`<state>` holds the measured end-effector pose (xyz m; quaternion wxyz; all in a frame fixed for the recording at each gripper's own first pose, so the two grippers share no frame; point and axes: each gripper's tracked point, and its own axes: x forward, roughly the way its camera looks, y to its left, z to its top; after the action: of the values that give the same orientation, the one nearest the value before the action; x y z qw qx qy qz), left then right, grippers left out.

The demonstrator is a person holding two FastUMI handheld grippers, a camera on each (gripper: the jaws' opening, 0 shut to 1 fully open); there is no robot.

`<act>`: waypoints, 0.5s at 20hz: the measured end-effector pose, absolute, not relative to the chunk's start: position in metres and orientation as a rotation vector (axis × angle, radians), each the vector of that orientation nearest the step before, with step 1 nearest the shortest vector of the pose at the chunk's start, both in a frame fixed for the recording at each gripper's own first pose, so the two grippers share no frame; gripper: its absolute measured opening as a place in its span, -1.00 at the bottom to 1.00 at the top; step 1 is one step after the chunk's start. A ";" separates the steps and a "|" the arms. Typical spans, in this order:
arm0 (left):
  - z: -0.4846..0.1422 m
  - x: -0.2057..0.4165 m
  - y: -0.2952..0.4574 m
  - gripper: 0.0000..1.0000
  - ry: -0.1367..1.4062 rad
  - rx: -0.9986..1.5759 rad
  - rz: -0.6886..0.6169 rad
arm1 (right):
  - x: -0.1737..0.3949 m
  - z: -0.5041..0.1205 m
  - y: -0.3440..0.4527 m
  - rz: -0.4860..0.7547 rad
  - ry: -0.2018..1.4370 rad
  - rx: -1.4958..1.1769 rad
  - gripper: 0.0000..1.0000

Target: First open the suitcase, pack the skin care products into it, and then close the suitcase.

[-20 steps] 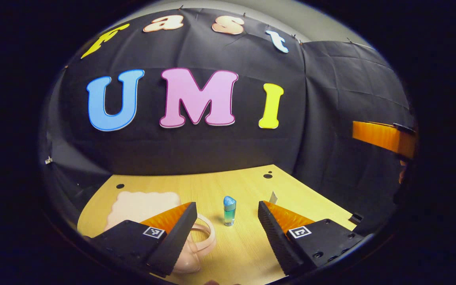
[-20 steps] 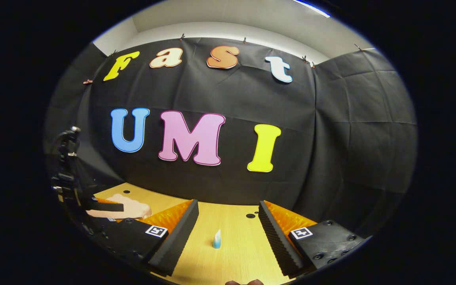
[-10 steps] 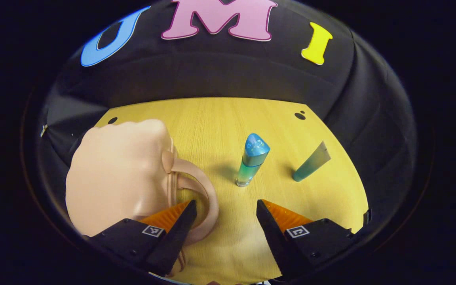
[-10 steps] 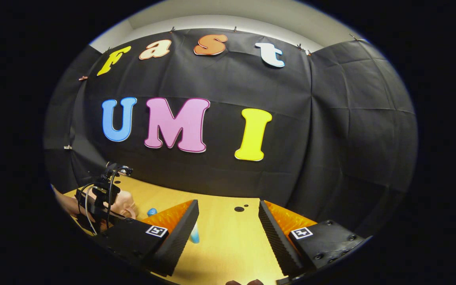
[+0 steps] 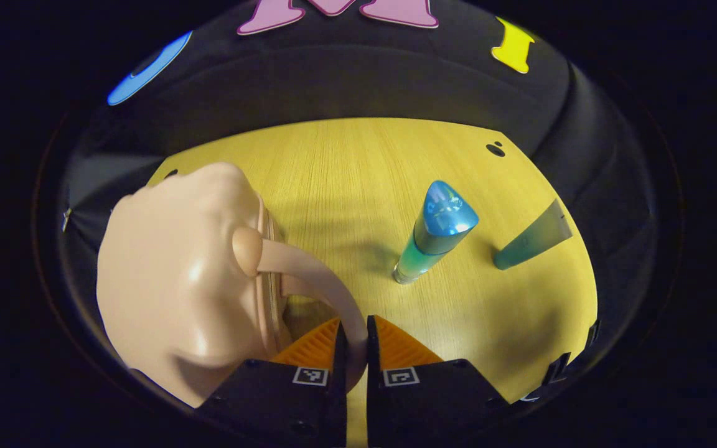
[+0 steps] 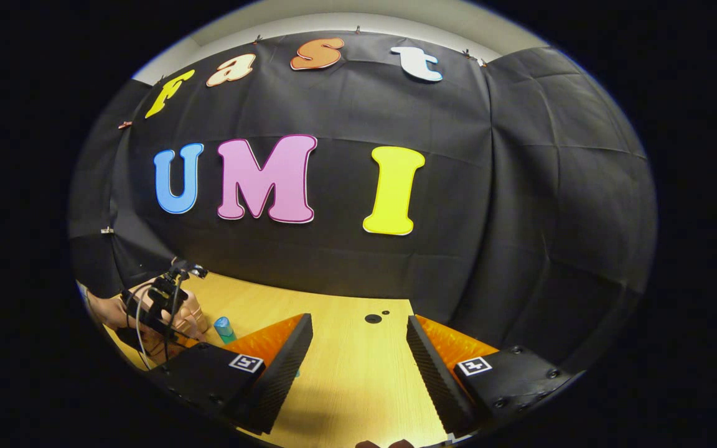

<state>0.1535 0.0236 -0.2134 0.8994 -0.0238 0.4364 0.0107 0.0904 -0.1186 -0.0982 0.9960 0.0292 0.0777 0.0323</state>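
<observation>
The suitcase (image 5: pixel 178 280), a small pale pink case with a glossy rounded shell, is seen lying on the yellow wooden worktop (image 5: pixel 346 168) at the left of the left gripper view. Its lid appears down; the seam is seen along the edge facing the bottles. Its curved pink handle (image 5: pixel 309 274) arches from that edge toward the camera.

The left claw (image 5: pixel 352 348) is closed almost fully, and the handle is pinched between its two fingers (image 5: pixel 318 339), both pads pressing on it. The claw is pointed steeply down at the worktop, just beside the suitcase's near corner.

To the right of the suitcase, apart from it, a bottle (image 5: pixel 434 239) with a blue cap and blue-green body is seen standing upright. Farther right, well apart from the suitcase, a teal tube (image 5: pixel 529 239) is seen standing on its cap end with its flat crimped end up. Nothing is seen between the claw and these two items. Small dark holes (image 5: pixel 495 149) are noted in the worktop near the back edge.

In the right gripper view, the right claw (image 6: pixel 358 354) is held wide open with nothing between its fingers, raised above the worktop (image 6: pixel 358 386) and aimed nearly level at the booth wall. At the far left of that view, the other gripper (image 6: pixel 156 305) with its cables is seen over the suitcase (image 6: pixel 187 317), held by a hand (image 6: pixel 106 311); the blue-capped bottle (image 6: pixel 224 328) is seen just beside it.
</observation>
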 end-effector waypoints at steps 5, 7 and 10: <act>-0.099 0.134 0.065 -0.75 0.832 -0.172 -0.034 | 0.107 -0.087 -0.088 0.105 0.154 0.073 0.93; -0.054 0.119 0.100 -0.75 0.780 -0.177 -0.040 | 0.113 -0.073 -0.060 0.119 0.122 0.079 0.93; 0.006 0.080 0.199 -0.77 0.685 -0.119 -0.004 | 0.119 -0.053 -0.015 0.111 0.079 0.068 0.93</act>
<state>0.0796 0.1986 0.0055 0.9402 -0.0585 0.3354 -0.0021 0.1190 -0.0145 -0.0531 0.9971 0.0338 0.0396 0.0553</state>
